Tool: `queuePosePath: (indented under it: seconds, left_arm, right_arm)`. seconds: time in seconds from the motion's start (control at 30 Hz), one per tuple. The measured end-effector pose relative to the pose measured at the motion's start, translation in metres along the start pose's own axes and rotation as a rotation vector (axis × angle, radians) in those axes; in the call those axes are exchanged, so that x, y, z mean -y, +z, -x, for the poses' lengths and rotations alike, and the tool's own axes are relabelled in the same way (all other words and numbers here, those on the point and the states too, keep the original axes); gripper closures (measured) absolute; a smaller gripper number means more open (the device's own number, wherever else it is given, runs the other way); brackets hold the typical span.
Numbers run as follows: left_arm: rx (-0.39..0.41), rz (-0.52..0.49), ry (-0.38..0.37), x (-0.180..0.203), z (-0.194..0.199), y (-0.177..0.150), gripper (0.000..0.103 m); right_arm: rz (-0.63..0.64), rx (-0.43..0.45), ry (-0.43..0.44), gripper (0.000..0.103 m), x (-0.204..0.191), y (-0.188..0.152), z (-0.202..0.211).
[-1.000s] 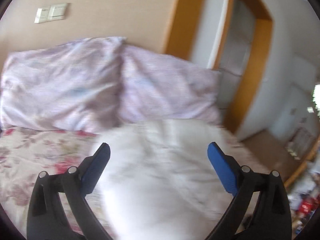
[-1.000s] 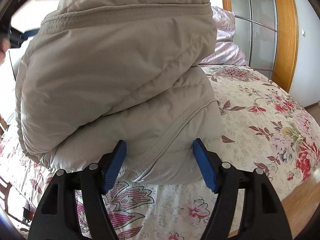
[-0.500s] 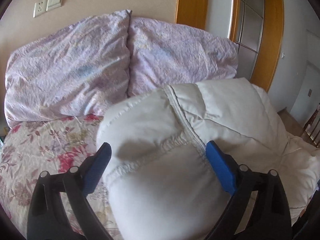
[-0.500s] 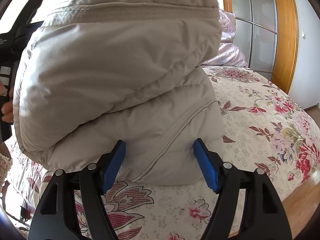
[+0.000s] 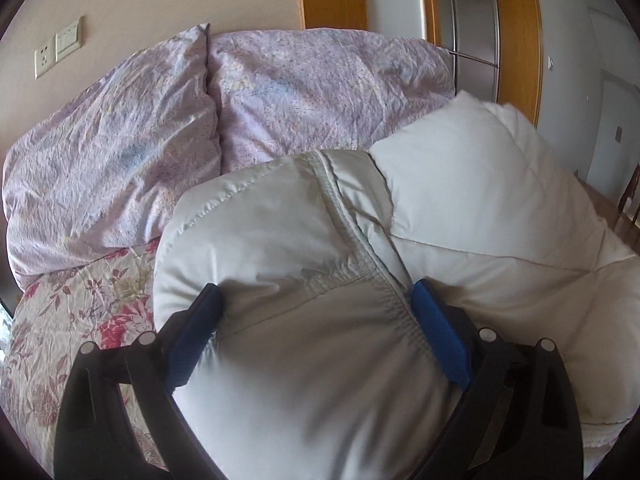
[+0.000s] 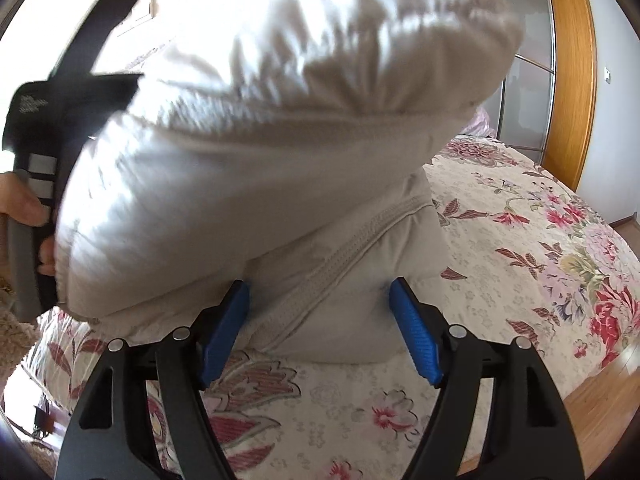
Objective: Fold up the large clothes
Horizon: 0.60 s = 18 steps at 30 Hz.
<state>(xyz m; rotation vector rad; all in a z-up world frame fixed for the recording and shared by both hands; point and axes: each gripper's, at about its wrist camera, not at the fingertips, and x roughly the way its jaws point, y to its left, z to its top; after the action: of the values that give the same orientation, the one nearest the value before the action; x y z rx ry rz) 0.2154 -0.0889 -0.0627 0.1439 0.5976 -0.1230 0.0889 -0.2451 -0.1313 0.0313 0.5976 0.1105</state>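
Over the last second the upper fold of the puffy cream jacket (image 5: 304,280) has been carried downward and across the flowered bedspread (image 5: 80,320) by the left gripper (image 5: 316,320), so that in the left wrist view the fold now hides the lower part of the 2 lilac pillows (image 5: 140,140), which a second ago stood almost fully exposed. Its blue pads press into a thick padded fold on both sides, so a firm hold on the jacket is read there. In the right wrist view the raised half of the jacket (image 6: 280,140) is smeared by motion and hangs lower over the bottom layer than it did, while the right gripper (image 6: 320,320) has hardly shifted; its jaws stand wide on either side of the lower hem by the zip seam, and have crept slightly wider, with the padding bulging between them, and whether the pads still bite the cloth cannot be told. The change is judged to mean that the fold-over is nearly laid and a release of the hem may be beginning. The jacket's far edge, sleeves and underside are hidden by its own bulk, and of the person only fingers (image 6: 24,204) on the left handle are seen at the frame edge.
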Motion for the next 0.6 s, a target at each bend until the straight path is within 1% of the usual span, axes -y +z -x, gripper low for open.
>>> queuePosePath:
  seconds: [0.07,0.17,0.23,0.27,0.37,0.47,0.53,0.6]
  left_arm:
    - [-0.004,-0.002,0.006,0.002,-0.005,-0.001,0.008]
    - [-0.008,0.001,-0.004,0.000,-0.006,-0.002,0.008]
    - [-0.010,0.004,-0.011,-0.002,-0.006,-0.003,0.008]
    - [-0.009,0.005,-0.014,-0.002,-0.006,-0.003,0.008]
    - [-0.005,0.008,-0.018,-0.003,-0.005,-0.003,0.008]
    - [0.002,0.014,-0.023,-0.004,-0.004,-0.004,0.008]
    - [0.005,0.018,-0.028,-0.005,-0.004,-0.005,0.008]
    - [0.008,0.022,-0.031,-0.006,-0.003,-0.005,0.008]
  right_arm:
    - [0.002,0.000,0.010,0.028,0.003,-0.001,0.006]
    - [0.020,0.053,0.036,0.029,0.011,0.000,0.031]
    - [0.025,0.122,0.090,0.029,0.017,0.008,0.059]
    - [0.032,0.173,0.116,0.029,0.020,0.017,0.077]
    - [0.052,0.264,0.145,0.029,0.019,0.046,0.104]
    - [0.074,0.268,0.156,0.029,0.006,0.084,0.105]
    - [0.062,0.225,0.167,0.029,-0.004,0.112,0.089]
    - [0.023,0.170,0.201,0.033,-0.008,0.134,0.070]
